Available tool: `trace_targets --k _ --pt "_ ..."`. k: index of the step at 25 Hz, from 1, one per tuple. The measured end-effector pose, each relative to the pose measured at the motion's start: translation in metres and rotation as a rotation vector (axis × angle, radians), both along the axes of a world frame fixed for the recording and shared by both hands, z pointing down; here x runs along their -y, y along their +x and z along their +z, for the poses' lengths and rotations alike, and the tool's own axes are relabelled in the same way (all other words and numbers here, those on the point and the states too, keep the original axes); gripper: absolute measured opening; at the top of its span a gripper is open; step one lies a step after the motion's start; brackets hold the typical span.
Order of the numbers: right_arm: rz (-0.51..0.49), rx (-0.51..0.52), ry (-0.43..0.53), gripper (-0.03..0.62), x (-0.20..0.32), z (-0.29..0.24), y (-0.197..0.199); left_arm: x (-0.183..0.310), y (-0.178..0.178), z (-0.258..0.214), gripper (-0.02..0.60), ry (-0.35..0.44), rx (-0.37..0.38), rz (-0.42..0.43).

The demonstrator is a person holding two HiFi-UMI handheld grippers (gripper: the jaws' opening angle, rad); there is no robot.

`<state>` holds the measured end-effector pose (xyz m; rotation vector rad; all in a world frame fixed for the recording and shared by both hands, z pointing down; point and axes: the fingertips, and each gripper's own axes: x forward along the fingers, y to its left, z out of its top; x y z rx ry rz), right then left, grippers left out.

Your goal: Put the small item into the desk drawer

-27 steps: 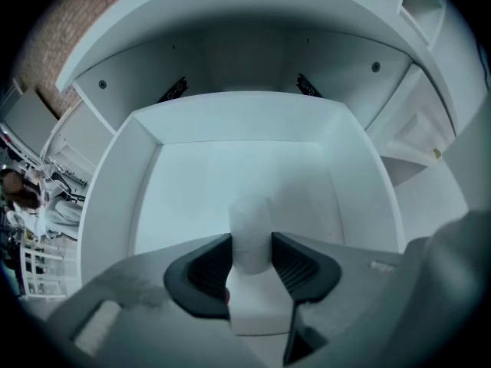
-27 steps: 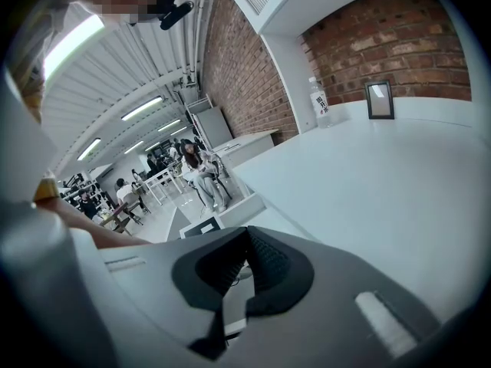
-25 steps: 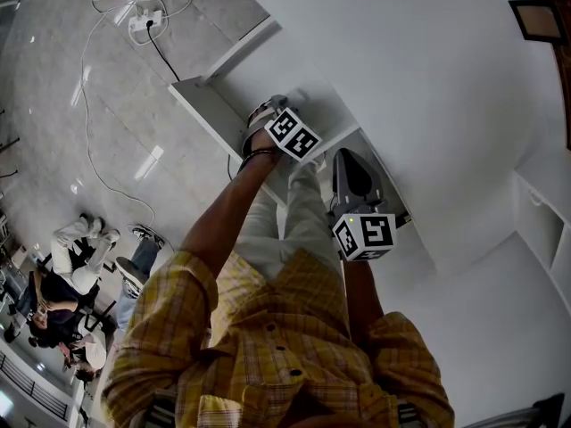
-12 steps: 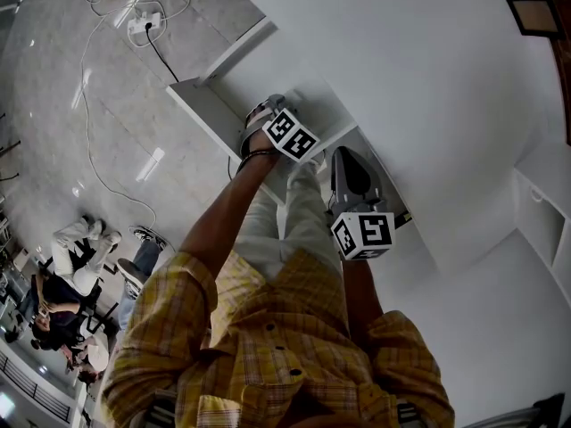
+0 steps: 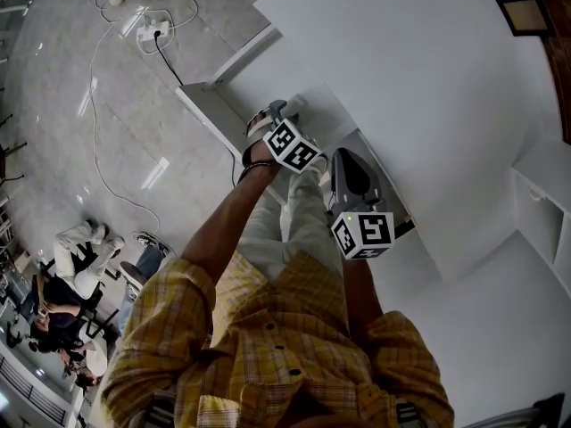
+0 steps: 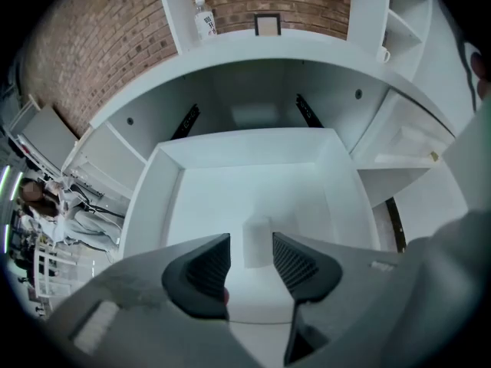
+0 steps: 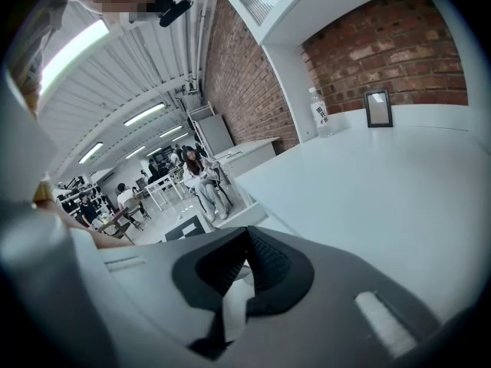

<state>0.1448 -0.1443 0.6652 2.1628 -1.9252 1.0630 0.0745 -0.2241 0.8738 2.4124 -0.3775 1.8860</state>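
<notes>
My left tongs [image 6: 250, 253] stand wide, having just eased in a touch, gripping nothing. The small item [image 6: 257, 234] lies loose on the drawer [image 6: 147, 205] floor below them. My right tongs [image 7: 244, 240] are closed, seemingly empty. Putting-in looks done, though the drawer stands open. A bottle [image 6: 204, 18] and frame [image 6: 267, 24] sit far back on the bench [image 6: 322, 48], clear of me.

Drawer [image 6: 149, 205] standing open to entry from above, small white item [image 6: 257, 240] occupying mid-floor, desktop [image 6: 291, 46] overhanging its rear.

Left tongs [image 5: 284, 107] hang over the open white drawer [image 5: 207, 105], right tongs [image 5: 346, 160] beside the desk [image 5: 401, 52] edge.
</notes>
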Motion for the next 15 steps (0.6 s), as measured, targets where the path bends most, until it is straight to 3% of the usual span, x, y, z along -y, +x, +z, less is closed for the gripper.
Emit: trace_targets --k 9,15 --pt "-0.032 -0.035 0.056 -0.002 -0.004 -0.027 -0.007 0.011 -0.011 -0.059 0.155 0.117 -0.101 -0.064" --pt "-0.057 -0.053 0.08 -0.002 -0.011 -0.053 -0.014 0.002 -0.017 -0.115 0.128 0.147 -0.226 -0.149"
